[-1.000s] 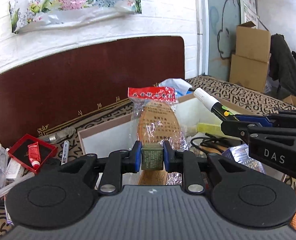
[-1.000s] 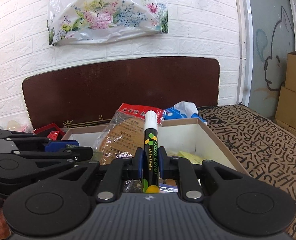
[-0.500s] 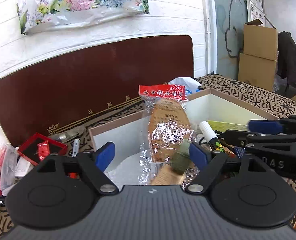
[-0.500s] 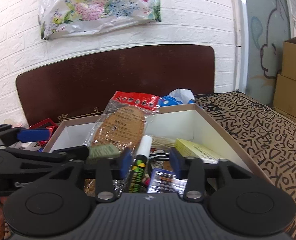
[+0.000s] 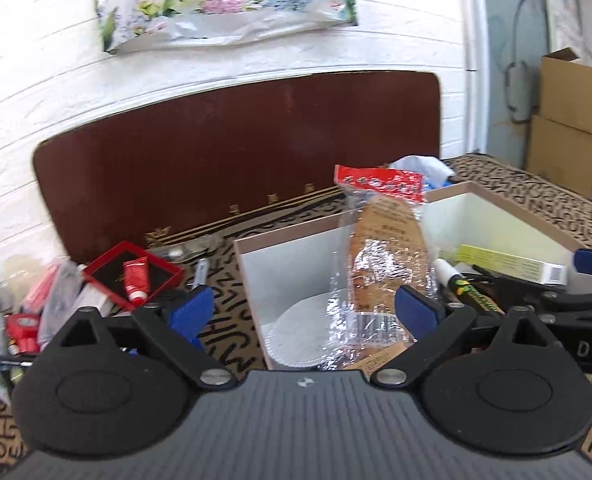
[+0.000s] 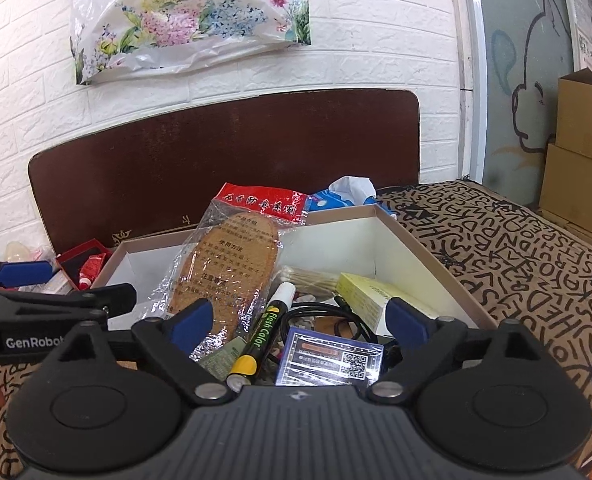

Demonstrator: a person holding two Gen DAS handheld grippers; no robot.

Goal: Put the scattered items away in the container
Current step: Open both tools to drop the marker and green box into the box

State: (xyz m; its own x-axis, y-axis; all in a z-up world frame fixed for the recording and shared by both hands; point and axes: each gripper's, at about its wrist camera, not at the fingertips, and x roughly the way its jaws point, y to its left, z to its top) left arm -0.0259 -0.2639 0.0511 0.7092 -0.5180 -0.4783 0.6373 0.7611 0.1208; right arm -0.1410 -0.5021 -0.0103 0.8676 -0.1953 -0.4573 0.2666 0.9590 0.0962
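Two claws hover side by side over the near edge of an open box (image 6: 424,248), both tilted a little downward toward its inside. The left claw (image 5: 304,308) is spreading wide, its blue pads apart with nothing pressed between them; one pad sits over the patterned cloth (image 5: 223,320) outside the box, the other over the box's contents. The right claw (image 6: 296,320) is also opening, wide now, and its pads touch nothing; the marker (image 6: 261,336) and a blue card pack (image 6: 328,360) lie in the box below the gap.

The marker is black with a white cap, a yellow band near its tail and "Flash Color" printed along the barrel. It lies inside the box, its long axis running from near the right claw's body away and slightly right, cap end pointing to the far wall. Just left of it, an insole in a clear bag (image 6: 223,272) with a red header leans over the box's far rim, its long axis also running away from the camera. A small olive-green block (image 6: 225,356) rests beside the marker's tail. A yellow carton (image 6: 376,296) and a black cable (image 6: 328,316) lie further right in the box.

Outside, to the left, a red tray (image 5: 133,272) holds a red tube (image 5: 135,280) among other loose items.
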